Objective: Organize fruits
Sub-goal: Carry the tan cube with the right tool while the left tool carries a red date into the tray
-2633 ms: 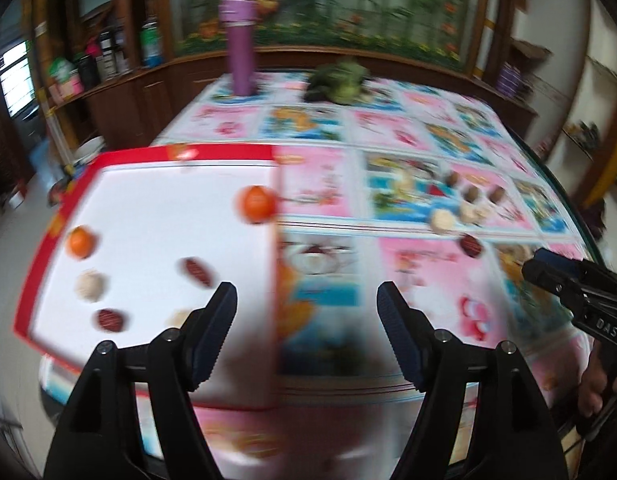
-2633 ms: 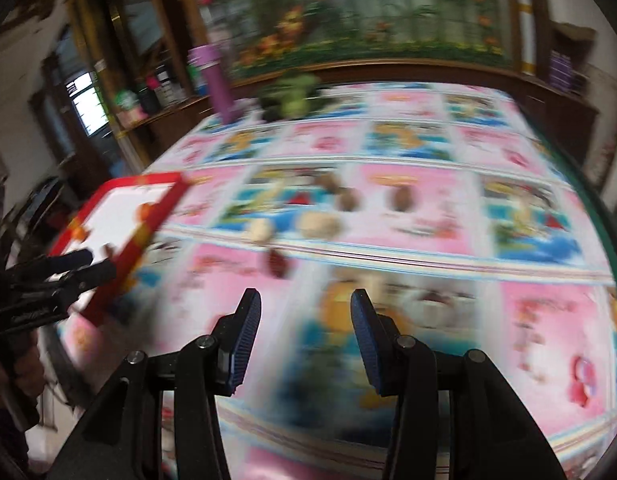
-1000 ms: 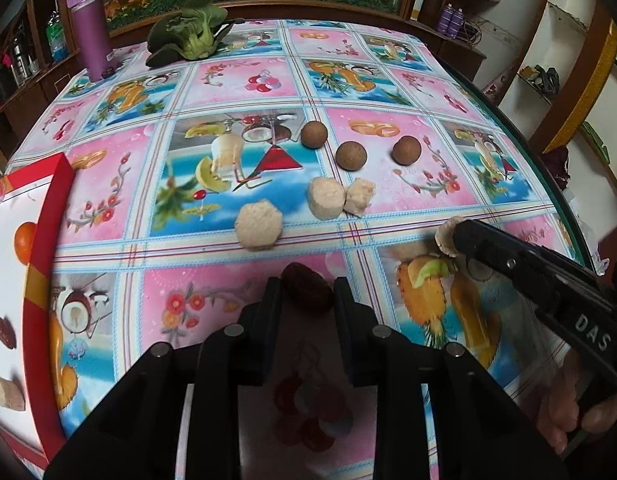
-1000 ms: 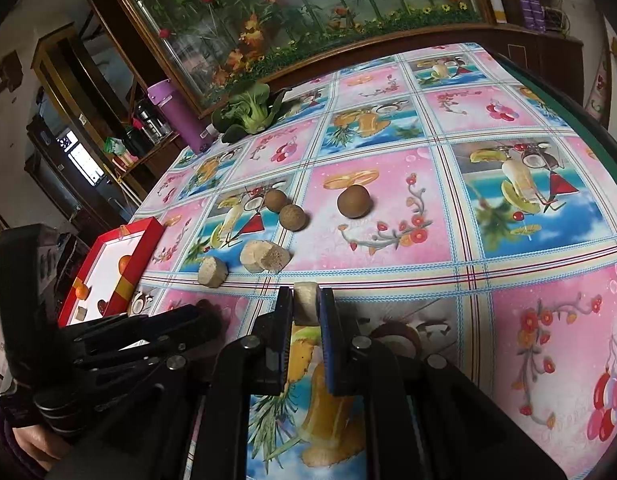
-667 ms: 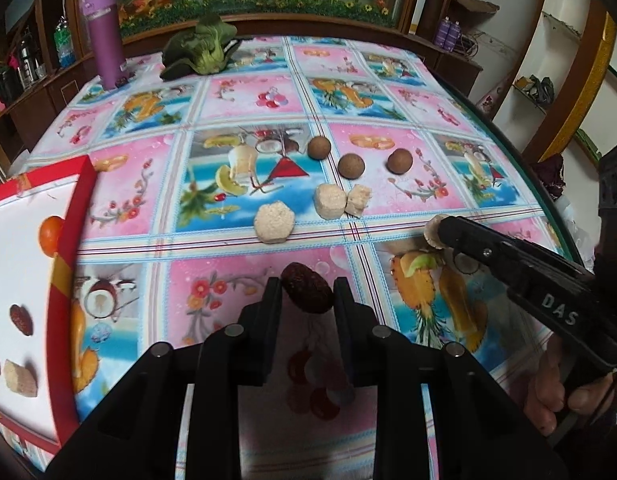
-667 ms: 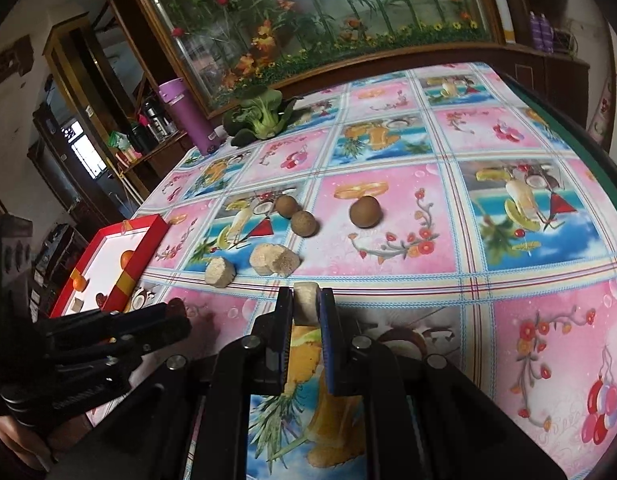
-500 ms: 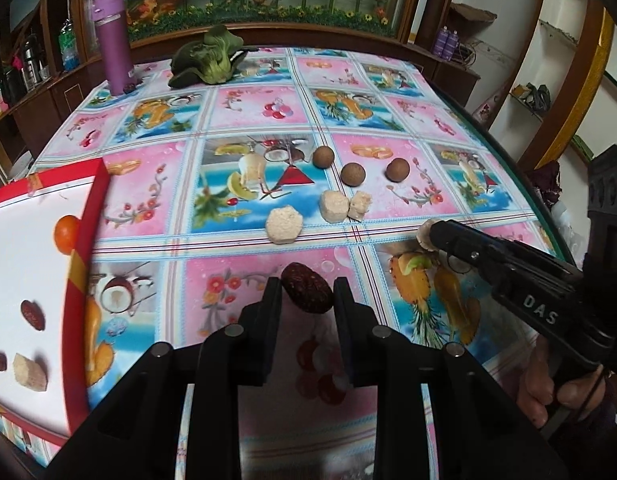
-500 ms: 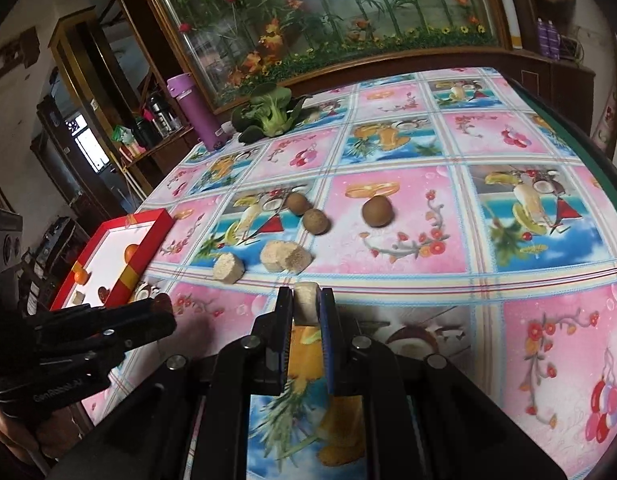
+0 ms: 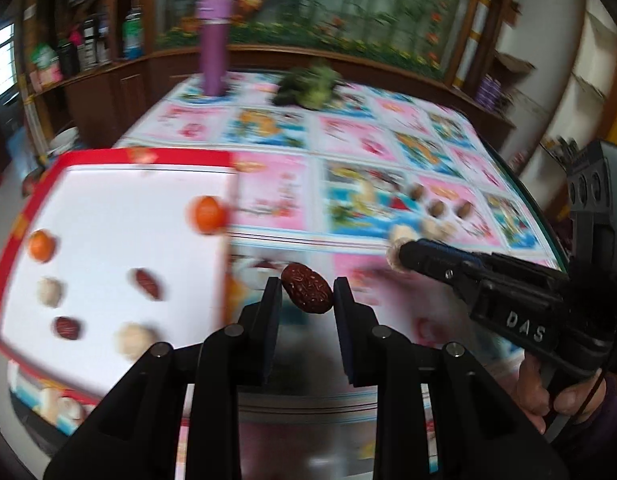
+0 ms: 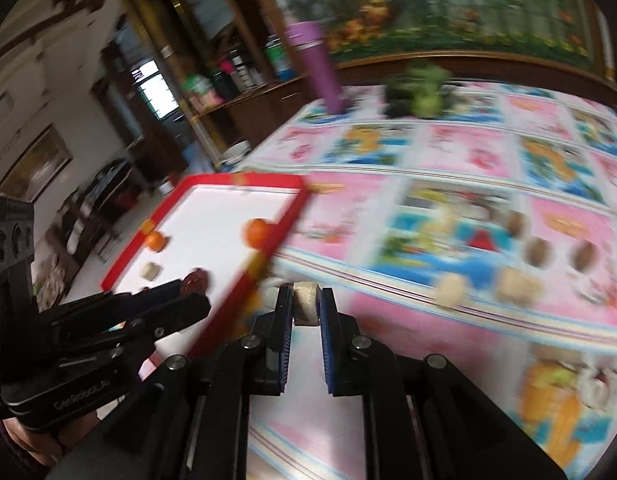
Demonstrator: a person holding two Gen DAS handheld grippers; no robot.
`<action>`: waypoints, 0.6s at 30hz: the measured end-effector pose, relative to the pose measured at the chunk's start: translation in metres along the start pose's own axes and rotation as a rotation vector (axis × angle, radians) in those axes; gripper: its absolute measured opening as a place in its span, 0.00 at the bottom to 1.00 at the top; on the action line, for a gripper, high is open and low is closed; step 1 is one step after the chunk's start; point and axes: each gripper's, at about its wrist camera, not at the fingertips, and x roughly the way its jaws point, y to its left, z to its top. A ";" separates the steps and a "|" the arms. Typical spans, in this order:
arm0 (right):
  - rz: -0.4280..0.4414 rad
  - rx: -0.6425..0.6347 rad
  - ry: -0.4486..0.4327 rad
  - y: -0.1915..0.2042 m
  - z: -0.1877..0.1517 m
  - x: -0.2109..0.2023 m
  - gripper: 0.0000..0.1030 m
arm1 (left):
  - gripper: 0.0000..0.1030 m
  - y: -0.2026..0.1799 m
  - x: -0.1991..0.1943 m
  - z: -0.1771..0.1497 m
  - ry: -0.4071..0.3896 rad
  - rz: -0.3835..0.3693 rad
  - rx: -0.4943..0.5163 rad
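Observation:
My left gripper (image 9: 306, 294) is shut on a dark red date (image 9: 307, 289) and holds it above the tablecloth just right of the red-rimmed white tray (image 9: 108, 216). My right gripper (image 10: 305, 304) is shut on a pale beige fruit chunk (image 10: 306, 304), held near the tray's right rim (image 10: 268, 248). The tray holds two oranges (image 9: 206, 214), two dates (image 9: 146, 283) and pale chunks (image 9: 49, 291). Brown round fruits (image 10: 539, 251) and pale chunks (image 10: 450, 289) lie on the cloth to the right. The view is blurred by motion.
A purple bottle (image 9: 214, 46) and a green leafy vegetable (image 9: 312, 84) stand at the table's far side. Wooden shelves with bottles (image 9: 88, 48) line the left wall. The table's right edge (image 9: 524, 196) curves near a doorway.
Both grippers have swung left from the loose fruits toward the tray, each still shut on its piece. The tray now fills the left of both views.

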 end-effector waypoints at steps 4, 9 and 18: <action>0.030 -0.001 0.027 0.022 0.011 0.031 0.11 | 0.27 0.043 -0.009 0.005 -0.028 0.080 -0.046; 0.041 -0.012 0.065 0.046 0.022 0.064 0.11 | 0.27 0.091 -0.009 0.011 -0.041 0.188 -0.094; 0.021 -0.025 0.121 0.072 0.042 0.115 0.11 | 0.28 0.141 0.009 0.013 -0.015 0.290 -0.149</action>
